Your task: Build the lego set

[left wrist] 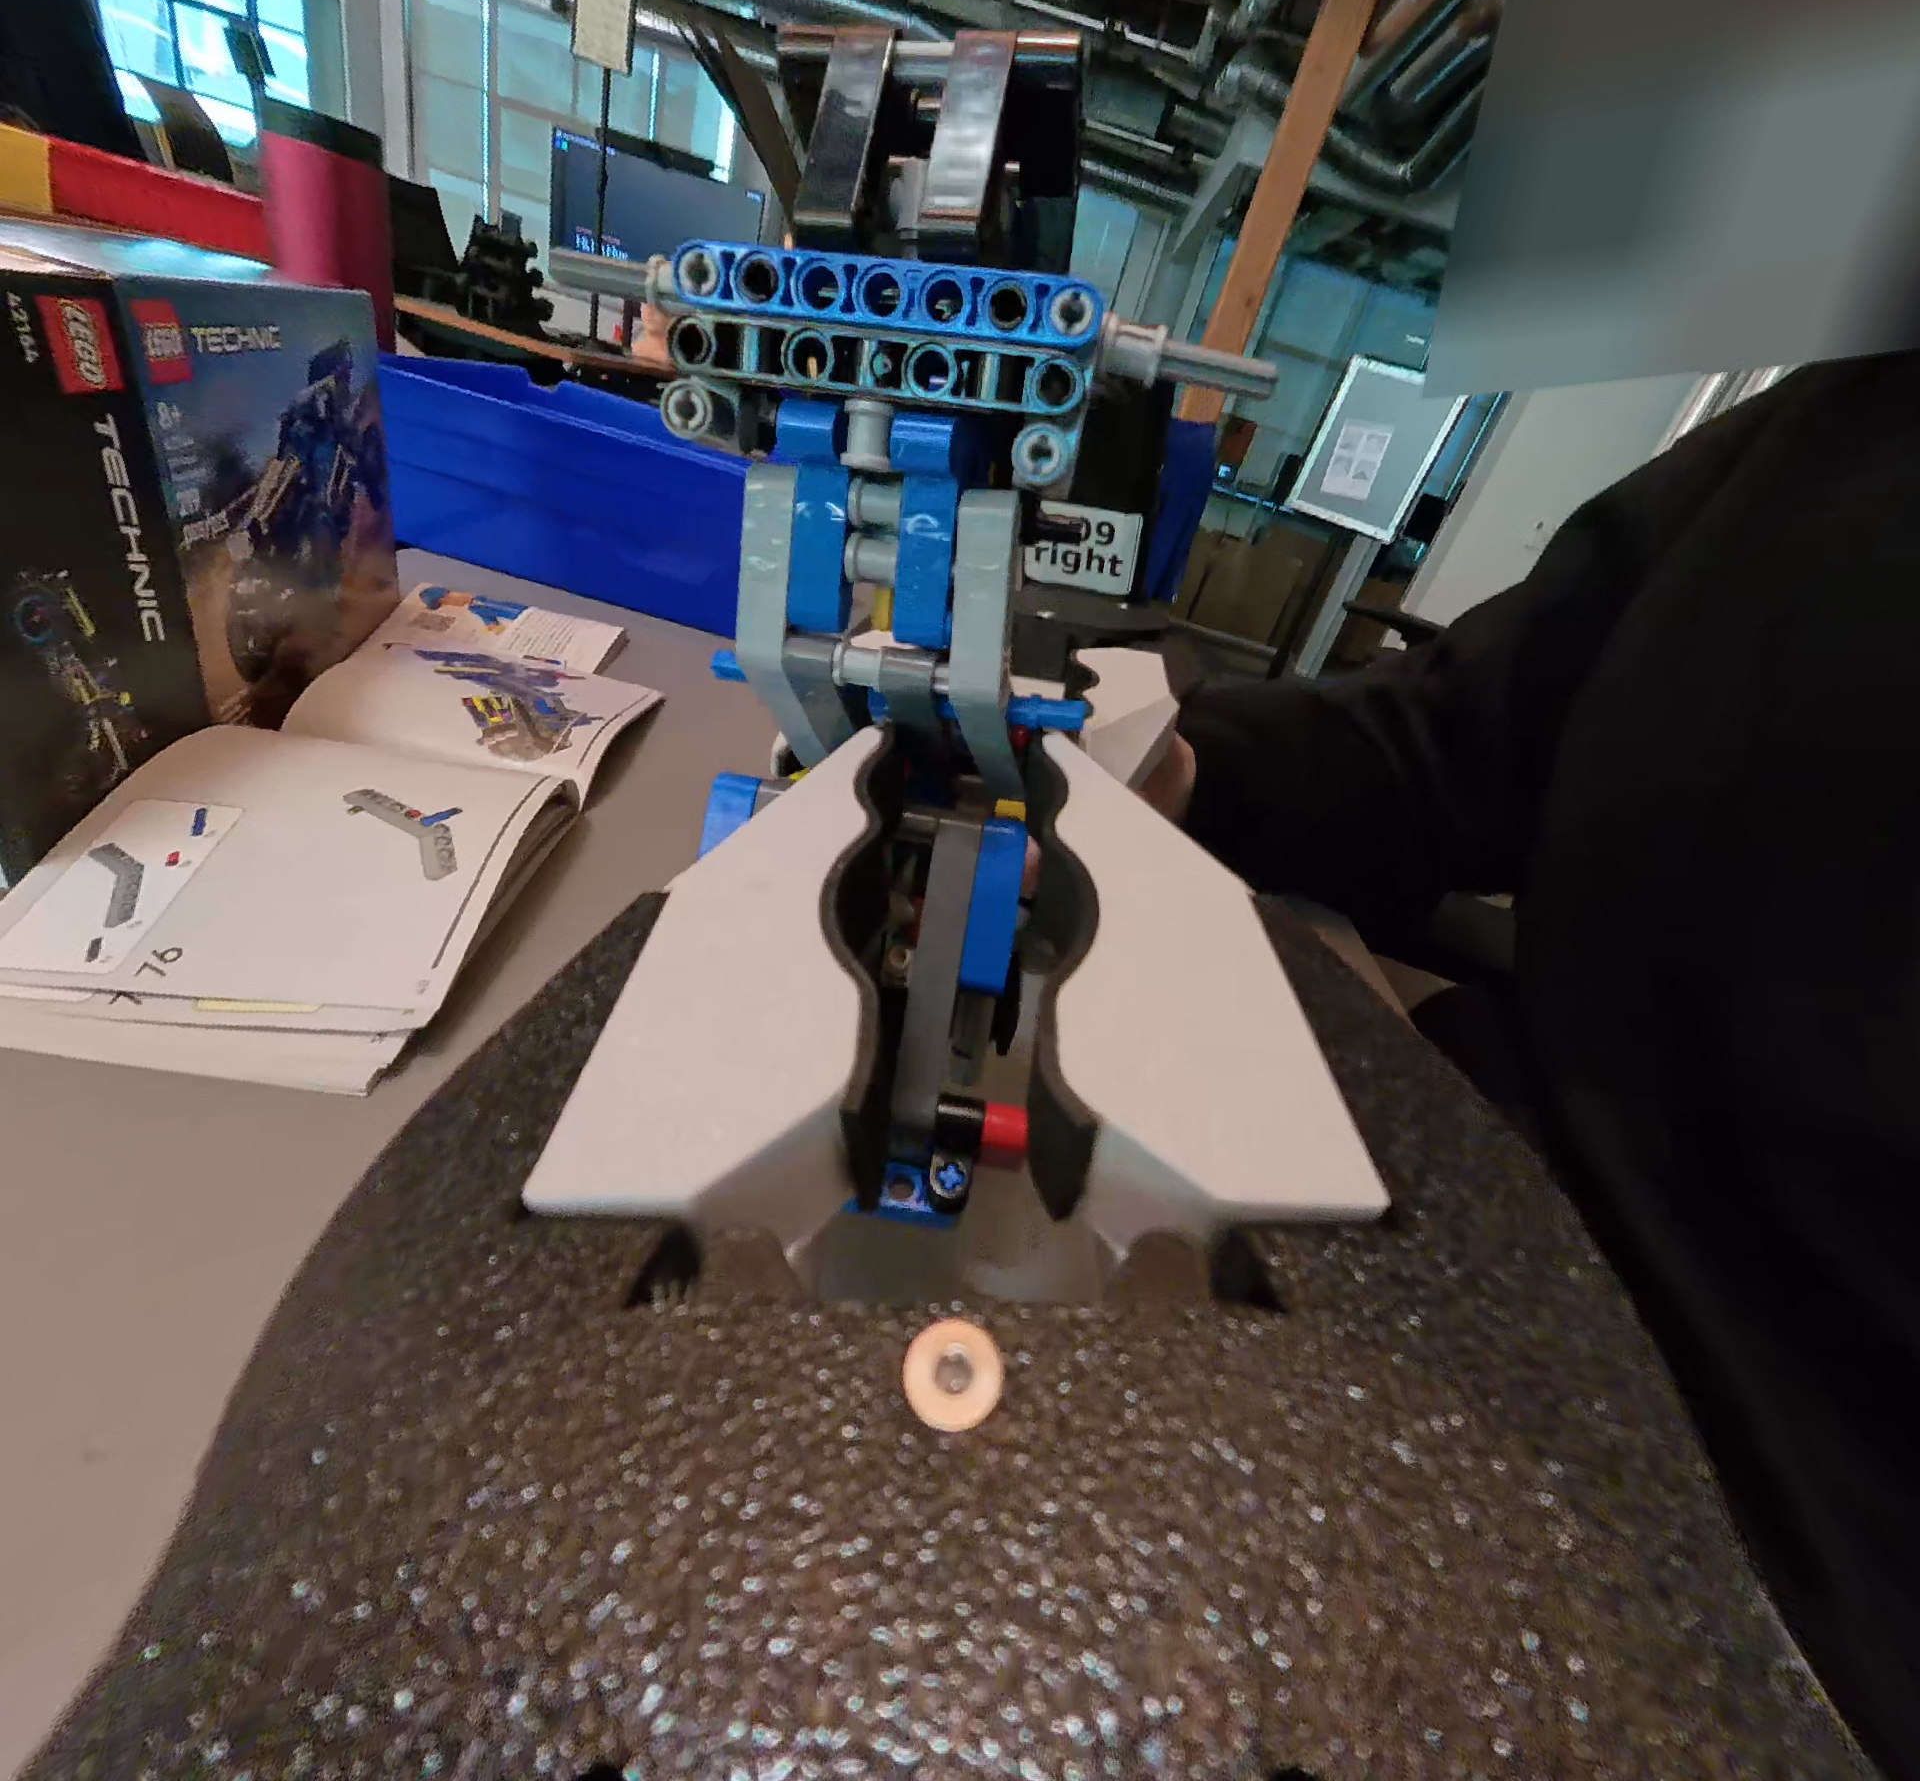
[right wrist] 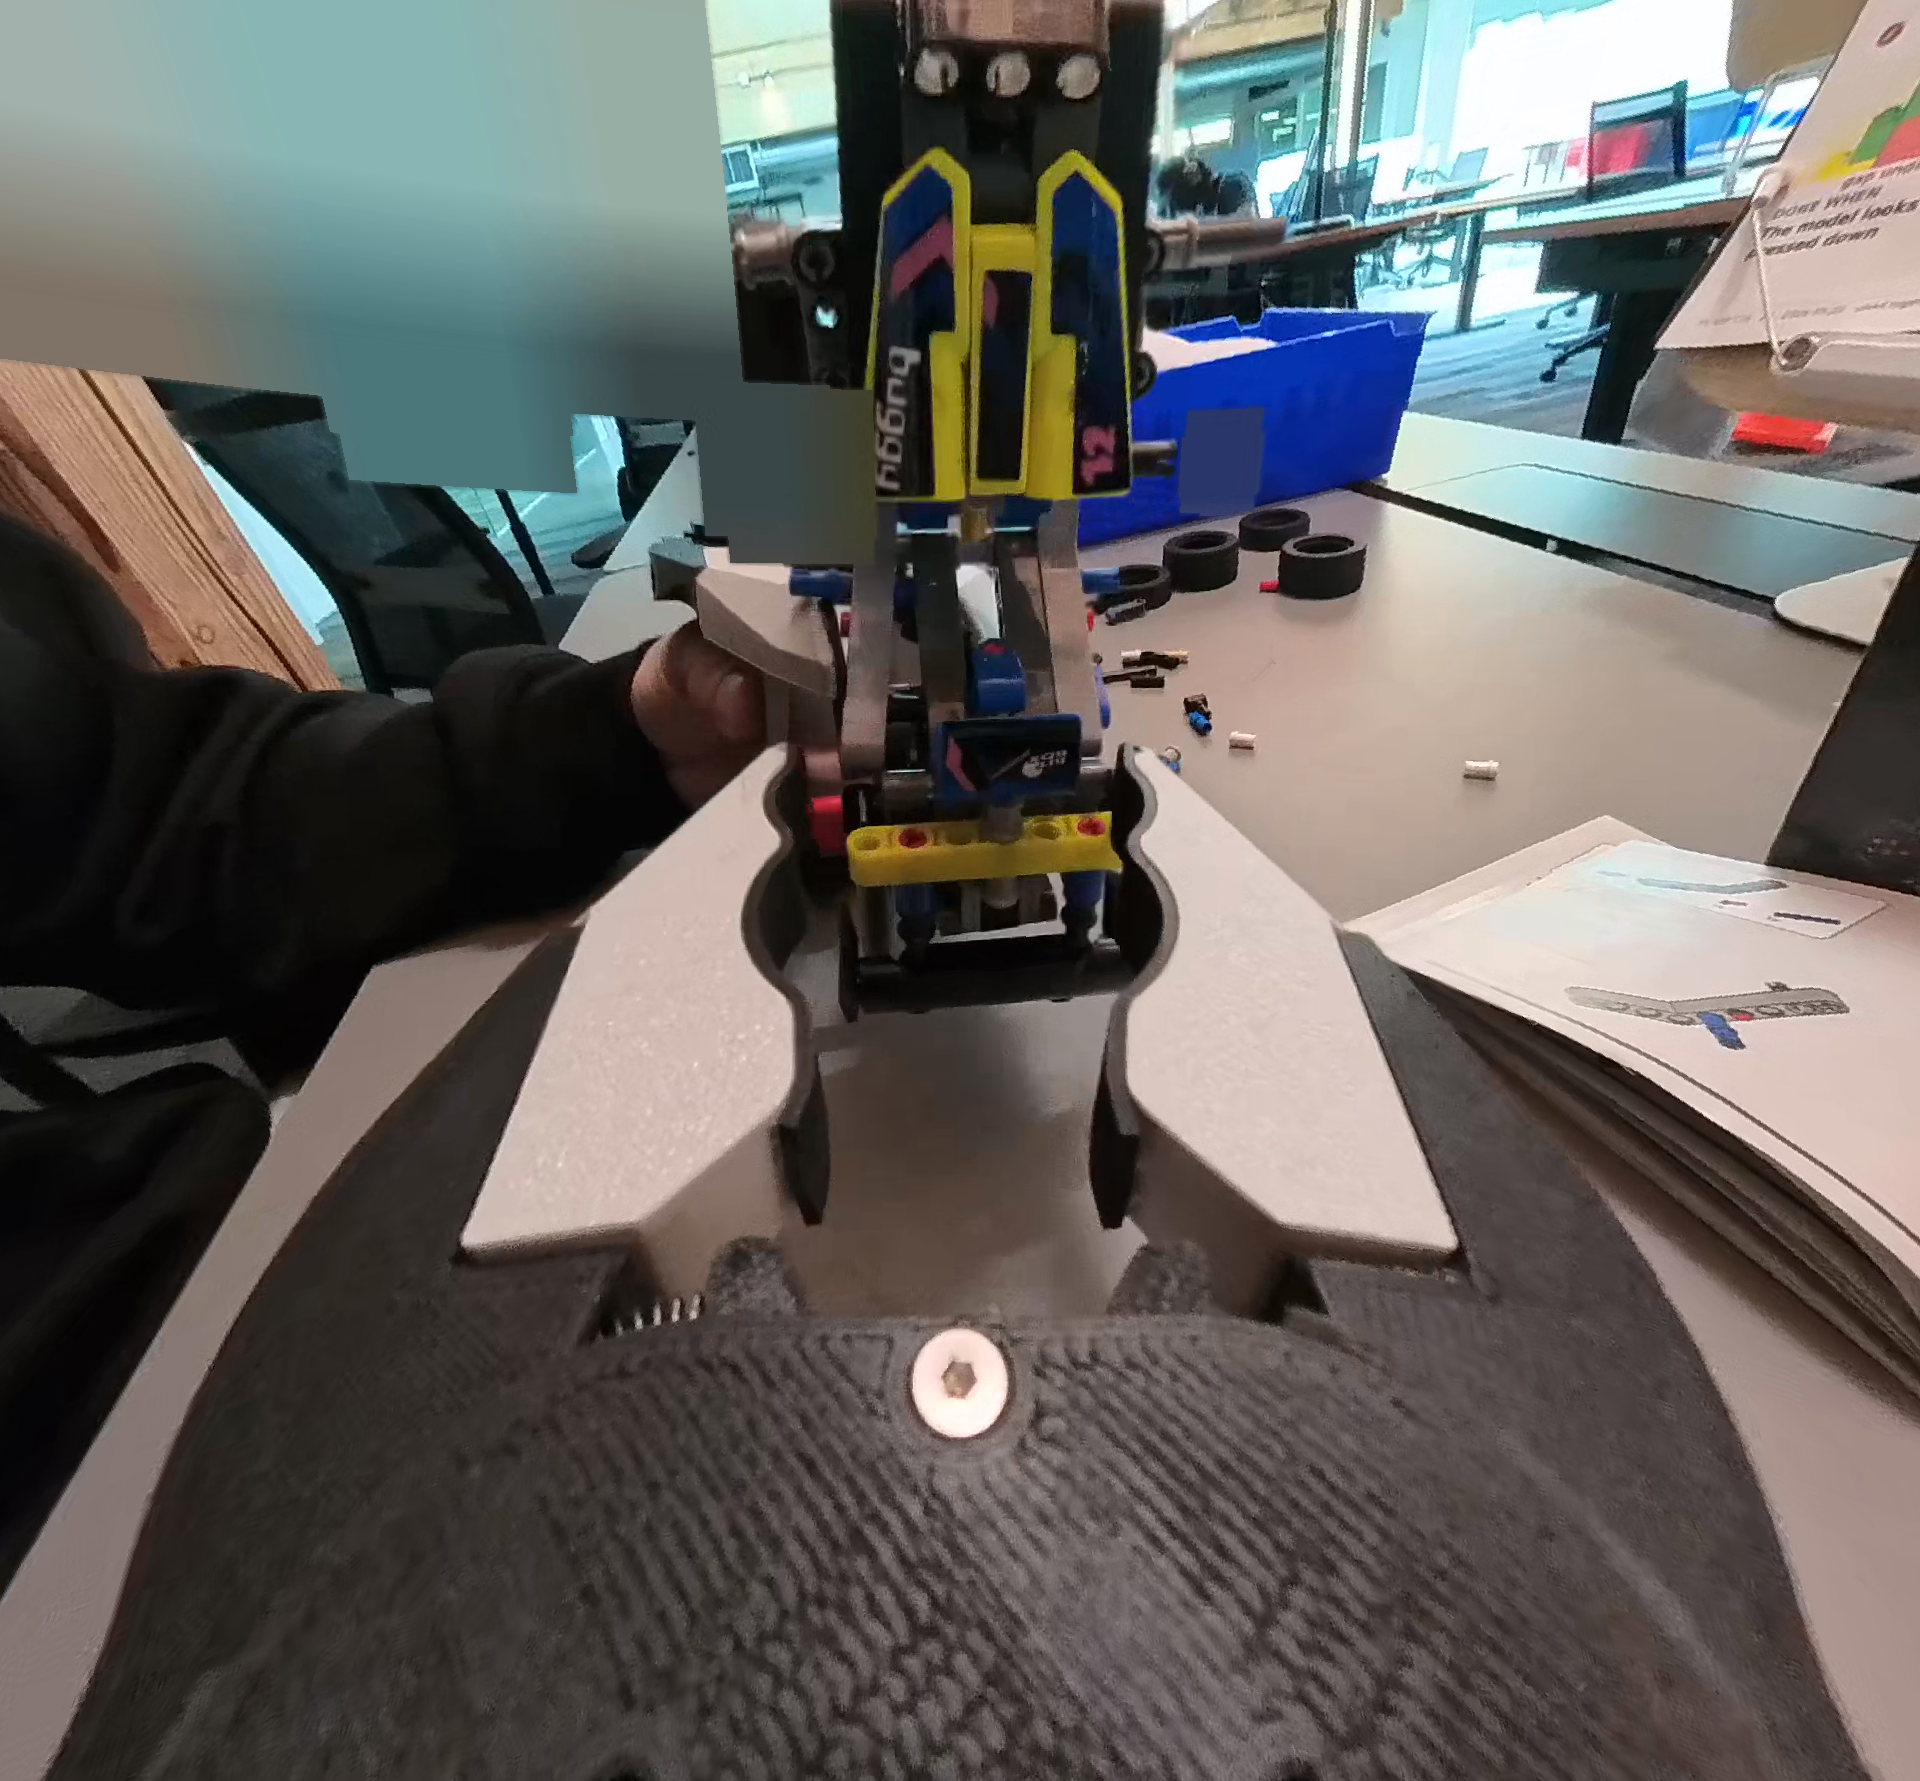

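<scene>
Gripping brick model (left wrist: 914, 588) in both jaws.

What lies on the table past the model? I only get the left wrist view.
Observer: Black tyres, loose on the table beyond the model.
Operator: Anything smaller there?
Observer: Small loose pins lie scattered nearer than the tyres.
Operator: How does the right gripper meet the model?
Observer: The right gripper has its fingers on either side of the model's yellow beam end.
</scene>
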